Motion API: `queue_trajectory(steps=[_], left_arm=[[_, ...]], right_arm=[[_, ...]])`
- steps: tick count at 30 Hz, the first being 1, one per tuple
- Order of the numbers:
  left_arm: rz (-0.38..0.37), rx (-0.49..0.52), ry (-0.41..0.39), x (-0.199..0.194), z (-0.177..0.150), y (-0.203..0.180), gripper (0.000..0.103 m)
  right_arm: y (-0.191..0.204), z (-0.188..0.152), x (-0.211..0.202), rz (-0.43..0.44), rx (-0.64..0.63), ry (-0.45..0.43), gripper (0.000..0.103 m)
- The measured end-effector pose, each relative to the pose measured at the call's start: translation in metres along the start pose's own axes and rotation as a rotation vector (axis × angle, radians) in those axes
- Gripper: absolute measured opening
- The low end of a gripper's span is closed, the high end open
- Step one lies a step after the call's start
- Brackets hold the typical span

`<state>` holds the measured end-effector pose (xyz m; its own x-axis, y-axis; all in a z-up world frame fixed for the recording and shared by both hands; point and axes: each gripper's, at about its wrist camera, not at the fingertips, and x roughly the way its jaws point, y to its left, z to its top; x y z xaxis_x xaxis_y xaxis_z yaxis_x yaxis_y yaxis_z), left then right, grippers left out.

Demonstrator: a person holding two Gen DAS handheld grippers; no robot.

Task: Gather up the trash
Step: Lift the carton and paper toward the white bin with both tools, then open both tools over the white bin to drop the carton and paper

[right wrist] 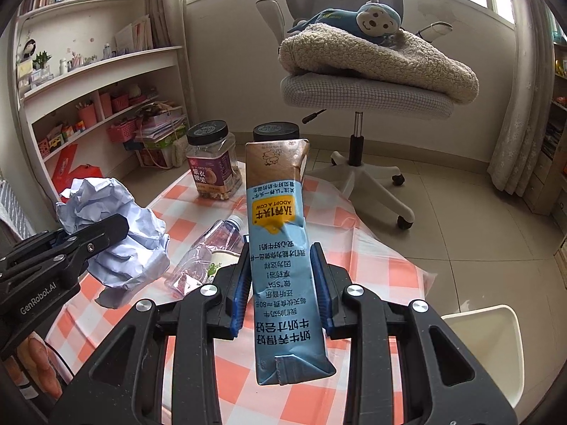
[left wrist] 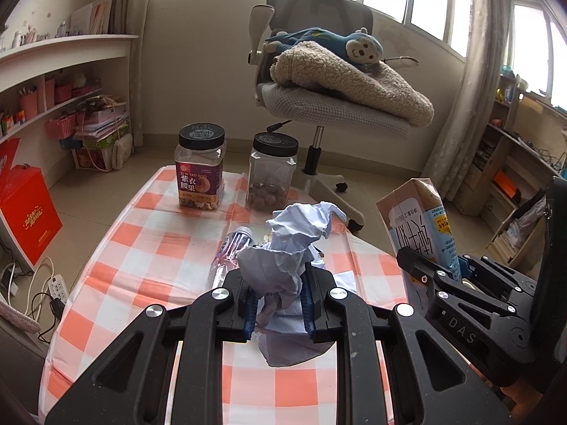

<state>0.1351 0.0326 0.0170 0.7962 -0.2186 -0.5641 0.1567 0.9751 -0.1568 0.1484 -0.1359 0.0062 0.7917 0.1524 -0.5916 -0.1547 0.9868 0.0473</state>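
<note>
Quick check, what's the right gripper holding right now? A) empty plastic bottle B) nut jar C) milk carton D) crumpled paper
C: the right gripper is shut on the blue and brown milk carton, while the crumpled paper sits in the left gripper and the plastic bottle lies on the checkered table.

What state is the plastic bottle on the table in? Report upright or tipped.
Tipped. The plastic bottle lies on its side on the checkered tablecloth, cap end pointing toward the jars, body looking crushed. Contents: cannot tell.
</note>
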Motion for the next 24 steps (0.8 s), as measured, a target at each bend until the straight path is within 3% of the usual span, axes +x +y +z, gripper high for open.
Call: queue_trajectory(steps=[24], left_arm=[[-0.107, 0.107, 0.018, 0.022, -0.013, -0.082, 0.02]], right_arm=[[-0.084, -0.016, -0.044, -0.141, 0.121, -0.04, 0.03]])
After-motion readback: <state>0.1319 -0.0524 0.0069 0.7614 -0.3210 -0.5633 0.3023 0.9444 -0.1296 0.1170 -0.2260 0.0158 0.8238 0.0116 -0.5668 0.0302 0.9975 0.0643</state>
